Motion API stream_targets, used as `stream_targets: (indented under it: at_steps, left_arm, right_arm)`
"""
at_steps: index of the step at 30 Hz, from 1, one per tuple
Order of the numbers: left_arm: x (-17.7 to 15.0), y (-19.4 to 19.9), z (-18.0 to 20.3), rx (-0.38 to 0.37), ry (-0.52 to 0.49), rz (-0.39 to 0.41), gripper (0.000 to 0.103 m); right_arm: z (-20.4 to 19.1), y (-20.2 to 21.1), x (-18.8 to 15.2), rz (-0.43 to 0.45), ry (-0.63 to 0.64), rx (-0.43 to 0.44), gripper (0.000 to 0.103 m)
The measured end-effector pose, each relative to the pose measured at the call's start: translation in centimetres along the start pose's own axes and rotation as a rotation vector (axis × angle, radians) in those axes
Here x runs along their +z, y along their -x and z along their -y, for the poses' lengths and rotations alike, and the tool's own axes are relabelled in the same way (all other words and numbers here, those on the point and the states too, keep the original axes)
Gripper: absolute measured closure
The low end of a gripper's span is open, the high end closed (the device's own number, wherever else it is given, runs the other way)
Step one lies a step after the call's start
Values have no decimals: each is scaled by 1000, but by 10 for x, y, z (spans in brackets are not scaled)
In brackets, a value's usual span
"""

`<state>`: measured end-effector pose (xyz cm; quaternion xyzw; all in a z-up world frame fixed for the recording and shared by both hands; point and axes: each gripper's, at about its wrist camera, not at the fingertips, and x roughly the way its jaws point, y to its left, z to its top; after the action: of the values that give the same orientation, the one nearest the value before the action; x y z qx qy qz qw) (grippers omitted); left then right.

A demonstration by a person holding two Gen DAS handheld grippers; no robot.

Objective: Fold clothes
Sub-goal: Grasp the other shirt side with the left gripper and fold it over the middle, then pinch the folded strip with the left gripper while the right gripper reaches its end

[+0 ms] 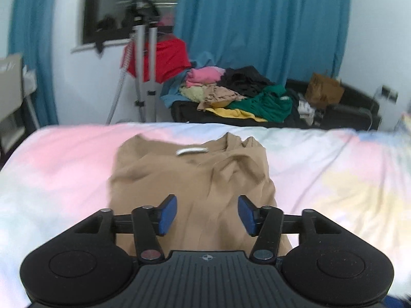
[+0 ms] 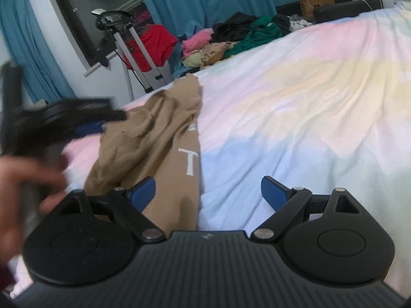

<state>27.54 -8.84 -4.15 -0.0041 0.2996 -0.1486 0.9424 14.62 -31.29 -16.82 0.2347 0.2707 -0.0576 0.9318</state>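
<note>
Black ribbed housing fills the bottom of both views, and ahead of it the blue-padded fingers stand apart on each tool. From the left wrist, the left gripper (image 1: 207,214) hovers over the lower middle of the tan shirt (image 1: 191,179), its jaws spread wide with nothing between them. That shirt lies partly folded in the centre of the frame on a pastel tie-dye bedspread (image 1: 334,169), with a pale neck label near its far edge. From the right wrist, the right gripper (image 2: 208,193) is likewise spread and empty; its left pad sits over the shirt's near edge and its right pad over bare bedspread. Here the tan shirt (image 2: 143,143) runs from lower centre toward the upper left, showing a white letter T. At the left edge the left gripper (image 2: 90,128) appears blurred above the shirt, held by a hand (image 2: 28,177). Behind the bed, a pile of clothes (image 1: 231,92) sits before teal curtains (image 1: 264,25).
</note>
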Motion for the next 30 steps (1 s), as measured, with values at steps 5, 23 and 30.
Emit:
stream_targets:
  at_steps: [5,23,30]
  left_arm:
    - [-53,114,-57,33,162,-57,41]
    - [-213,269,-115,-58,326,-271,76]
    - [-206,313,-81,25,74,-141,100]
  right_arm:
    - [-7,12,1,26,24,39,13]
    - [-44,87,-34,-52,153,138,13]
    - [-54,75,-54,-76,253,57,13]
